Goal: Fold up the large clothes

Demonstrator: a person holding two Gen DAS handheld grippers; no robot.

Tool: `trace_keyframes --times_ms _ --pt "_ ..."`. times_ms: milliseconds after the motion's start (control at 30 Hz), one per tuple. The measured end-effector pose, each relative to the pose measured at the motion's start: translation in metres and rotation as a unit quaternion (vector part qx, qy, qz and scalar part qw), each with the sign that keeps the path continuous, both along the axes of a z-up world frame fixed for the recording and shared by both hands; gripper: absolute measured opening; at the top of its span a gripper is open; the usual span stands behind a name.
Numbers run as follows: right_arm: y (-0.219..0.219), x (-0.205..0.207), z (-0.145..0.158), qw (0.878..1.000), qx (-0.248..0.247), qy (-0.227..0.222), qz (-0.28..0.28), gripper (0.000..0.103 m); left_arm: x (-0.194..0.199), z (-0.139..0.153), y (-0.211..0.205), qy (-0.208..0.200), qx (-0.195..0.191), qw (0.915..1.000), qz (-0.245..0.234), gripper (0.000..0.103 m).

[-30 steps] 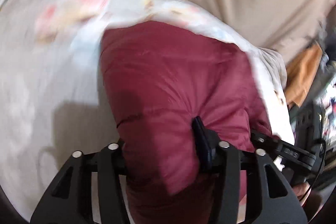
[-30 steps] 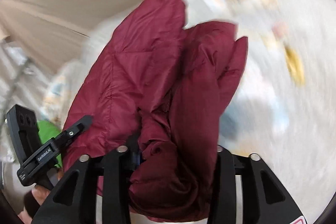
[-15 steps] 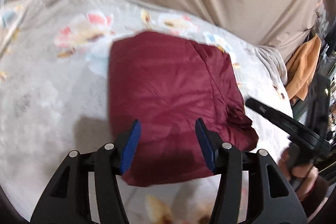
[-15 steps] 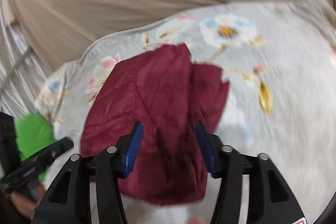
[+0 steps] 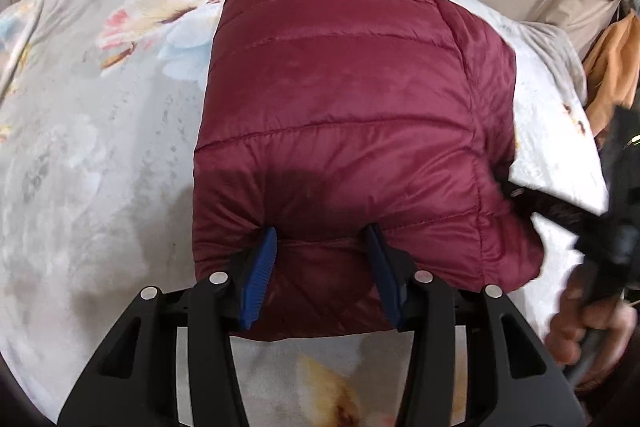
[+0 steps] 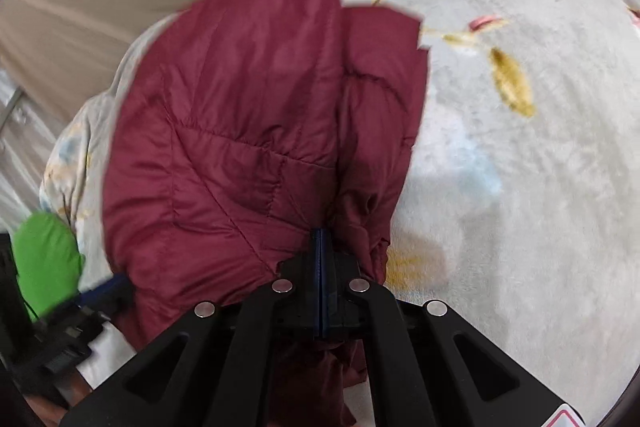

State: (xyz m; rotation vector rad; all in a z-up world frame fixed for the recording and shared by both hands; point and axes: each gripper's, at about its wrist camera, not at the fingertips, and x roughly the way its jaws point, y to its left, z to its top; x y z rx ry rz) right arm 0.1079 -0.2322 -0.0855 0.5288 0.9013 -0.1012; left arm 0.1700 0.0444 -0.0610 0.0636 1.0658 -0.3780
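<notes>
Left wrist view: straddling the near hem of the maroon puffer jacket (image 5: 344, 131), folded on the floral blanket (image 5: 80, 147); left gripper (image 5: 320, 243) with jaws parted, having just been narrowing, pads apparently not yet pinching.

Right wrist view: right gripper (image 6: 321, 239) clamping shut (blue pads meeting) against the jacket's bunched edge, probably pressing the fold flat.

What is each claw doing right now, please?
Left claw: open, pads straddling the maroon jacket's near edge.
Right claw: shut, pads together against the jacket.
</notes>
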Motion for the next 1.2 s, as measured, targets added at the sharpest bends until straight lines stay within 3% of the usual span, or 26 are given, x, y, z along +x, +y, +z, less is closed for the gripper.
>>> trace_keyframes --times_ms 167,267,367,500,633,767,867,967,1100,1200 --pt "0.019 -0.036 0.049 0.998 0.002 -0.055 0.016 0.0 0.0 0.001 -0.001 0.006 0.004 1.0 0.006 0.045" --pt "0.035 -0.039 0.038 0.999 -0.019 -0.023 0.035 0.0 -0.001 0.002 -0.002 0.006 0.008 0.9999 0.009 0.045" --pt "0.042 -0.033 0.006 0.998 -0.029 0.026 0.042 0.0 -0.003 0.0 -0.006 0.006 0.013 0.9999 0.006 0.046" --pt "0.044 -0.026 -0.013 0.997 -0.048 0.037 0.045 0.0 -0.009 -0.003 -0.012 -0.003 0.029 0.9996 0.002 0.045" --pt "0.051 -0.023 -0.017 0.995 -0.072 0.042 0.055 0.0 -0.009 -0.005 -0.015 -0.006 0.042 0.9991 0.004 0.046" --pt "0.054 -0.029 0.002 0.994 -0.082 0.055 0.045 0.0 -0.018 0.005 -0.016 -0.005 0.054 0.9984 0.014 0.046" --pt "0.057 -0.056 0.022 0.995 -0.092 0.035 0.02 0.012 -0.035 0.015 -0.011 -0.013 0.053 0.998 0.031 0.047" --pt "0.065 -0.09 0.031 0.994 -0.103 0.027 -0.005 0.044 -0.052 0.016 -0.008 -0.011 0.052 0.9976 0.044 0.049" --pt "0.083 -0.121 0.024 0.991 -0.13 0.031 -0.016 0.058 -0.082 0.006 -0.008 -0.011 0.05 0.9973 0.052 0.049" --pt "0.09 -0.134 0.014 0.989 -0.141 0.047 -0.014 0.059 -0.101 -0.005 -0.012 -0.01 0.06 0.9971 0.046 0.049"
